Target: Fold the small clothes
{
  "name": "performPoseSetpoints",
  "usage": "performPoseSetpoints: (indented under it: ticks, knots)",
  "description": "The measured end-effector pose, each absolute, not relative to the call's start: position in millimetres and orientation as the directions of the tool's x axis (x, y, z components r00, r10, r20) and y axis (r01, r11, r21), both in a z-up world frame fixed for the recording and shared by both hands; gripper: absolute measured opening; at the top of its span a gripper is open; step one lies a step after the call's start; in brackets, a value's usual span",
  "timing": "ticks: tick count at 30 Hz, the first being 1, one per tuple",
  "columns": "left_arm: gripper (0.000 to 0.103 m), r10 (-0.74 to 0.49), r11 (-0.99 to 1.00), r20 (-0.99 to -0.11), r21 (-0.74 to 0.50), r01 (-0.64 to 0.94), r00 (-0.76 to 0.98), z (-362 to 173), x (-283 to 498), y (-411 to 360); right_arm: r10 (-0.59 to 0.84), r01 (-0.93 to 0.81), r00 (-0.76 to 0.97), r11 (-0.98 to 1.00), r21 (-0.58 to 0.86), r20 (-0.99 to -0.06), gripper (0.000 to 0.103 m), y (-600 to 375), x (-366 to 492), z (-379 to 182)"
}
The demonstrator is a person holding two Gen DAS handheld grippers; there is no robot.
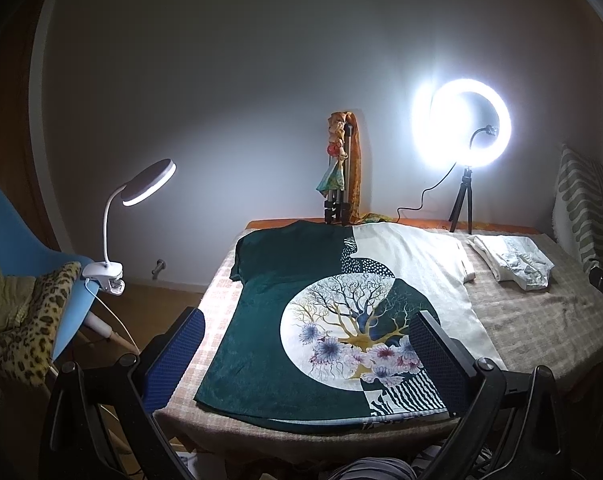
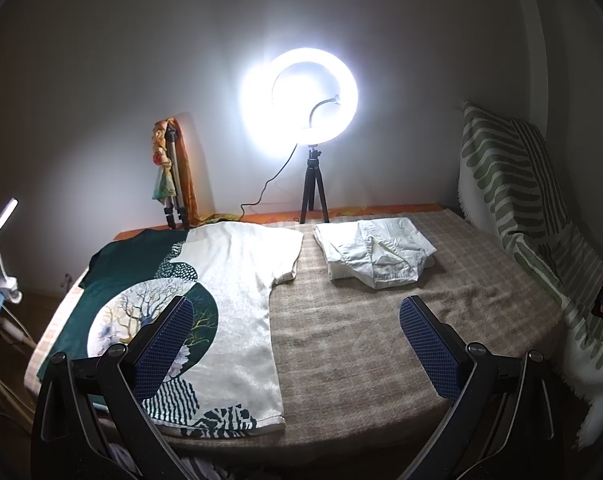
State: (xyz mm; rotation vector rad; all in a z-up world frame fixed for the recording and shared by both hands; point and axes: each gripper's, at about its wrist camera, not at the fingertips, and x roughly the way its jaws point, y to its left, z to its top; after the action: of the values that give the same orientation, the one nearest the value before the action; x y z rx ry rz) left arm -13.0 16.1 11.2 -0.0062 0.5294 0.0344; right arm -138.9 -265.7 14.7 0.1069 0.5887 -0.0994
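Two garments lie before you on the blanket-covered surface [image 2: 361, 344]: a green-and-white tree-print T-shirt [image 1: 333, 320] spread flat at left, and a folded white garment [image 2: 377, 254] well apart at right. Your left gripper [image 1: 307, 364] and right gripper [image 2: 297, 348] both hover with jaws wide, holding nothing.

A room in a home, set up for filming. A blanket-covered table [image 2: 361, 340] stands against a plain wall, with a lit ring light [image 2: 315, 96] on a small tripod at centre top, a clip lamp [image 1: 149, 184] and blue chair [image 1: 29, 248] at left, and a striped cushion [image 2: 513, 184] at right.
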Motion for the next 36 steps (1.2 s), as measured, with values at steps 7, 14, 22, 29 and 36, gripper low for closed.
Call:
performPoseSetpoints:
  ticks: [7, 14, 22, 29, 36]
  knots:
    - [0.103, 0.032, 0.999, -0.507, 0.004, -0.035, 0.861, 9.2, -13.7, 16.2, -0.065, 0.126, 0.828, 0.99, 0.071, -0.557, 0.103, -265.1, -138.6, 14.2]
    - [0.103, 0.037, 0.999, -0.51, 0.0, -0.044, 0.859, 7.0, -12.2, 20.0, -0.063, 0.124, 0.829, 0.99, 0.072, -0.555, 0.103, -264.2, -138.6, 13.4]
    - [0.103, 0.056, 0.998, -0.516, 0.005, -0.063, 0.855, 4.0, -9.0, 26.8, -0.057, 0.115, 0.831, 0.991, 0.07, -0.553, 0.103, -258.9, -133.1, 12.8]
    - [0.103, 0.079, 0.996, -0.522, 0.013, -0.084, 0.849, -0.6, -4.8, 35.8, -0.046, 0.094, 0.834, 0.994, 0.06, -0.55, 0.103, -250.0, -123.9, 12.9]
    - [0.103, 0.107, 0.993, -0.545, 0.022, -0.114, 0.832, -12.2, 3.1, 50.0, -0.027, 0.057, 0.838, 0.998, 0.038, -0.545, 0.103, -234.9, -110.7, 12.2]
